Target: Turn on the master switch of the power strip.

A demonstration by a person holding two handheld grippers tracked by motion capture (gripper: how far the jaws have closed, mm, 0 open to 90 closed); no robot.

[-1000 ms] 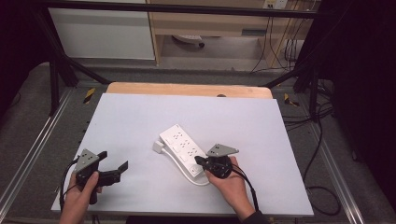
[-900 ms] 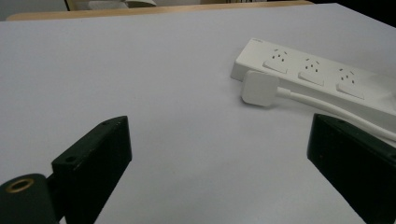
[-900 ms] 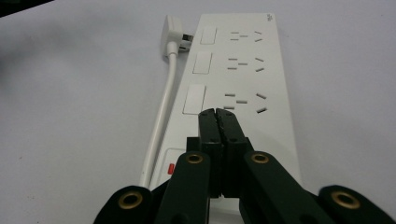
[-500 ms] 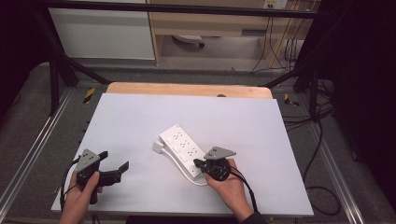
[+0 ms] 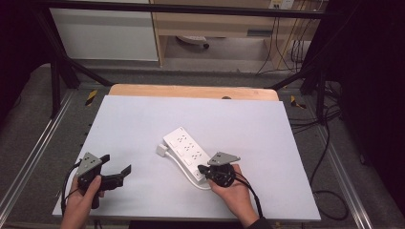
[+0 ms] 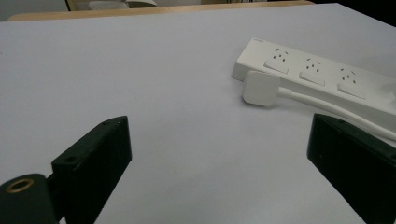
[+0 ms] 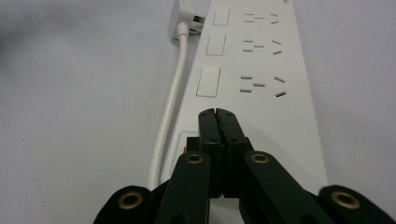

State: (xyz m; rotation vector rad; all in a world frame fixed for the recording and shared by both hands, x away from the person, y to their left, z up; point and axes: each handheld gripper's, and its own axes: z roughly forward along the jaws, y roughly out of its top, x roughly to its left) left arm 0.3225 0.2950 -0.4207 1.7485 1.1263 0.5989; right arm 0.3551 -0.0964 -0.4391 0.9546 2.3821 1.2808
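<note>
**Observer:** Start at the left. What's your left tool doing?

**Operator:** My left gripper (image 5: 116,175) sits low at the near left corner of the table (image 5: 143,119), held just over the surface. In its own view the jaws stand spread wide with nothing between them. It points across toward the power strip (image 5: 187,153), which is well apart from it, up and to its right.

**Observer:** And the strip itself?

**Operator:** It lies near the middle of the table, a little toward me. Its long axis runs diagonally, far end up-left, near end down-right. The white plug (image 6: 260,87) rests loose on the table just beside the far end, and its cable (image 7: 169,116) runs along the strip's left flank back toward me.

**Observer:** Then the right side?

**Operator:** My right gripper (image 7: 217,116) is at the strip's near end, jaws pressed together and pinching nothing. Seen along them, the tips sit over the strip's top face, short of the nearest socket; whether they touch it I cannot tell. A small reddish part, perhaps a switch, peeks beside them.

**Observer:** So which hand leads?

**Operator:** I'd judge the right. It is already lined up with the long axis, sockets straight ahead.
</note>
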